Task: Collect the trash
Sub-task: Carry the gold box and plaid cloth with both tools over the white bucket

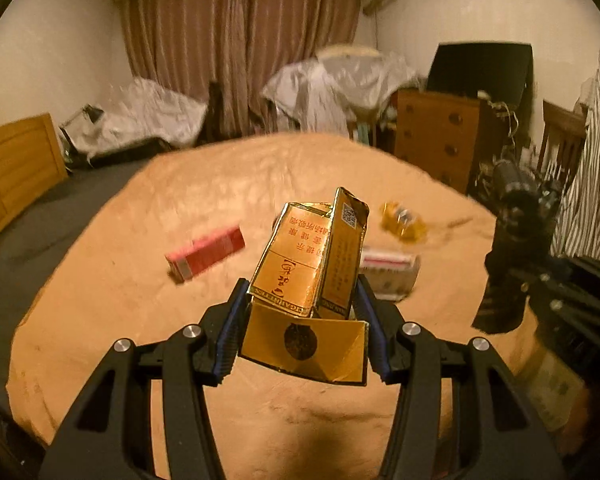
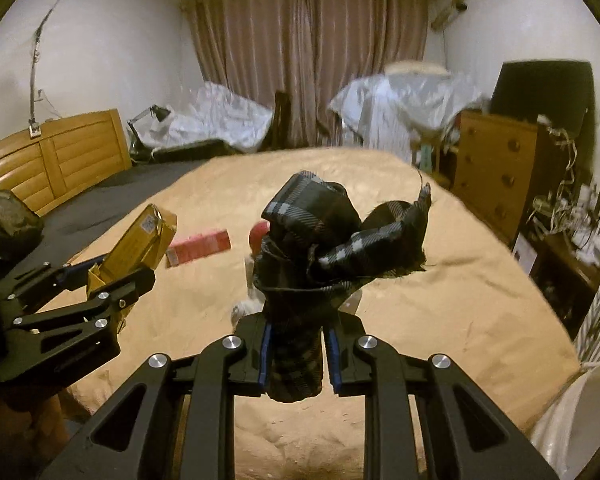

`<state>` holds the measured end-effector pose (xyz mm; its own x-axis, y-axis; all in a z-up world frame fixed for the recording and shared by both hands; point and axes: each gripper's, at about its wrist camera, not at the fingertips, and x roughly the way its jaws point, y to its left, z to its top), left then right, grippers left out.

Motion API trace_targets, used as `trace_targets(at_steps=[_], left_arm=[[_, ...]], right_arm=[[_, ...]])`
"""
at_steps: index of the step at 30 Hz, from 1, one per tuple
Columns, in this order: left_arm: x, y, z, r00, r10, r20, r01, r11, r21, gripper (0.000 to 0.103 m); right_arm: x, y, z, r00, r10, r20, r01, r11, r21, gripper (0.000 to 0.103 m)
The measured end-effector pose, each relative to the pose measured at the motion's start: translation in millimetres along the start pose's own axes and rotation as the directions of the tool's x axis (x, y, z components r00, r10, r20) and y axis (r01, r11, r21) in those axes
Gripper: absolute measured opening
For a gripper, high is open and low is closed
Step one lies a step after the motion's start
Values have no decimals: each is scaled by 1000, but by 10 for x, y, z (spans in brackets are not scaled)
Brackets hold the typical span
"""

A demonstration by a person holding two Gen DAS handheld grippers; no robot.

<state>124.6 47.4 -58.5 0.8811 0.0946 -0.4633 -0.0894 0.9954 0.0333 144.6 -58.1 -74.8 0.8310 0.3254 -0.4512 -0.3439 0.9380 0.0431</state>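
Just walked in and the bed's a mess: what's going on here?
A person with a gripper in each hand is clearing litter off the bed. The left gripper is shut on a torn gold cigarette pack; the right gripper is shut on a dark plaid cloth. A red cigarette pack remains on the blanket.

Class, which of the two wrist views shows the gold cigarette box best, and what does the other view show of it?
The left wrist view: the gold cigarette box fills the centre, printed faces and open flap visible, held in the left gripper. The right wrist view shows it small at the left edge, side-on and partly hidden by the jaws.
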Motion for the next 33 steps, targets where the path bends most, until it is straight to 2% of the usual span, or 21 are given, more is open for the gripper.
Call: trace_targets(at_steps=[6, 10, 17, 25, 33], left_arm=[[-330, -238, 70, 990, 61, 129, -60, 998, -12, 50], [-428, -298, 81, 984, 79, 158, -76, 997, -29, 50], [-505, -403, 95, 980, 93, 175, -89, 996, -32, 50], [-496, -495, 112, 984, 60, 170, -59, 998, -11, 50], [-483, -798, 197, 984, -22, 179, 18, 1000, 26, 50]], right_arm=[[-474, -101, 16, 995, -19, 99, 20, 1000, -10, 23], [-688, -176, 19, 991, -21, 136, 23, 1000, -12, 23], [-899, -165, -10, 988, -19, 150, 19, 1000, 0, 23], [-919, -238, 81, 989, -29, 142, 27, 1000, 12, 23], [-1192, -595, 83, 988, -91, 127, 87, 996, 36, 23]])
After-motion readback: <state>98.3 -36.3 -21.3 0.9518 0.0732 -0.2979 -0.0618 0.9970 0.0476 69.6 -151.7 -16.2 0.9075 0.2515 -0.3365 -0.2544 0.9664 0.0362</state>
